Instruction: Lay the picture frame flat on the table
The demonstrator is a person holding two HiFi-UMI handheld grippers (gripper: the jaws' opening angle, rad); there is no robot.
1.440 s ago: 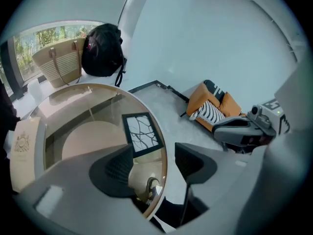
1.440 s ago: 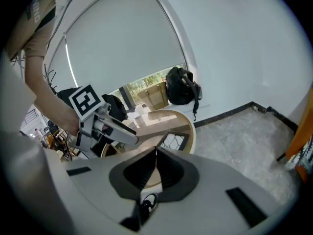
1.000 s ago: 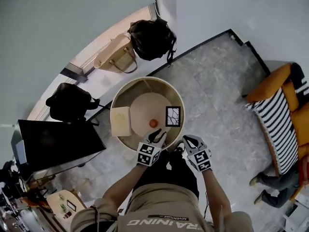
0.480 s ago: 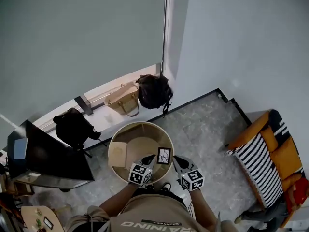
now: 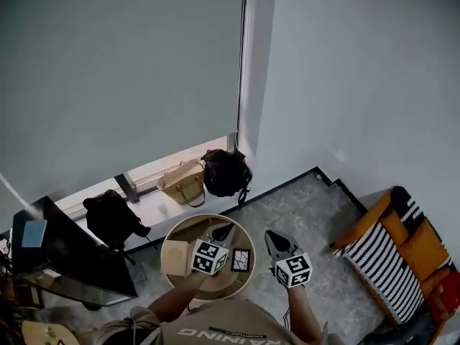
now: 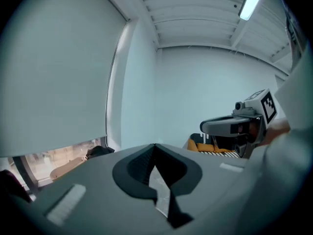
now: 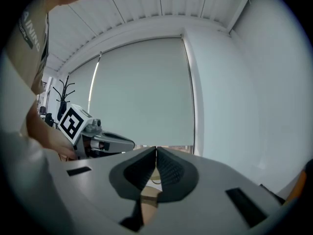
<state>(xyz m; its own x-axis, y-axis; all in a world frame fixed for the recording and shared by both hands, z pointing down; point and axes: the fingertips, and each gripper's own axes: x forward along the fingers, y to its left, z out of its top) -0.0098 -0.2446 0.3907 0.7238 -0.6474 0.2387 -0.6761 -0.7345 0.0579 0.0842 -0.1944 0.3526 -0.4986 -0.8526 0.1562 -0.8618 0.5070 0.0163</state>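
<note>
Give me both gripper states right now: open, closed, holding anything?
Left gripper: closed, jaws together, holding nothing.
Right gripper: closed, jaws together, holding nothing.

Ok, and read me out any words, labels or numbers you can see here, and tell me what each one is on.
"RAINING": large print on the person's shirt, upside down in the head view, its start not in view.
Smaller line beside it: too small to read.
Same shirt print in the right gripper view: only partly visible.
Marker cubes: black-and-white square patterns, no letters.
Picture frame: too small to tell.
</note>
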